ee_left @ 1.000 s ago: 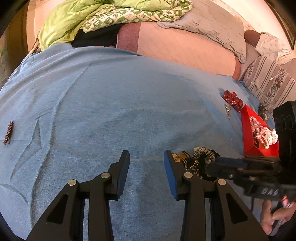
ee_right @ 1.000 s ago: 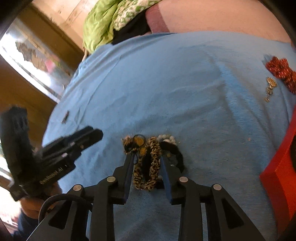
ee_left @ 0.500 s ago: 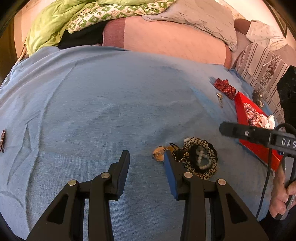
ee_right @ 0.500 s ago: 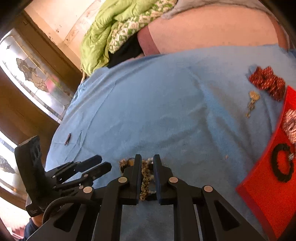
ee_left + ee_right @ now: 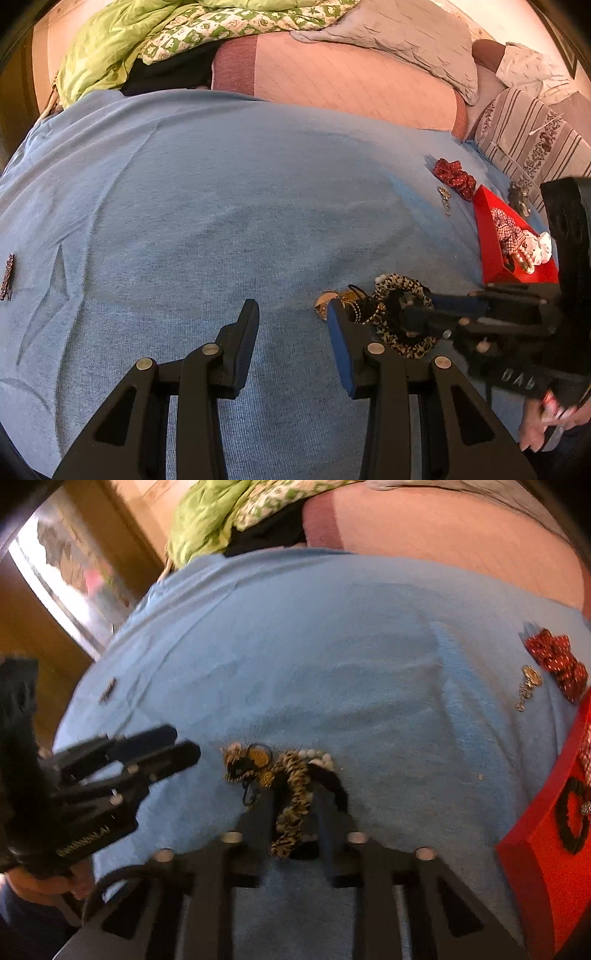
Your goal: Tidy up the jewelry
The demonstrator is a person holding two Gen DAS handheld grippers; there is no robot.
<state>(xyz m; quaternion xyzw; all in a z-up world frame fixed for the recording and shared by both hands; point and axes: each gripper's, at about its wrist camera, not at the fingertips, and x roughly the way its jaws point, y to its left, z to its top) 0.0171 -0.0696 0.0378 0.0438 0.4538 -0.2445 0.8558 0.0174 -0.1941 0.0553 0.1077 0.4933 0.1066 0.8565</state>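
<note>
Right claw (image 5: pixel 291 805) is pinching the leopard-print scrunchie (image 5: pixel 295 794) in the jewelry pile on the blue blanket (image 5: pixel 221 221), near side. Left claw (image 5: pixel 291 325) hangs spread wide and empty just left of it. Red tray (image 5: pixel 491 236) sits at right.

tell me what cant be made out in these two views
- Right gripper: right wrist view is motion-blurred, so whether it clamps the leopard scrunchie is unclear.
- Small jewelry pile: left wrist view, partly behind the left gripper's finger; pieces tangled.
- Red tray: cut off by the right wrist frame edge.
- Dark clip: too small to identify.
</note>
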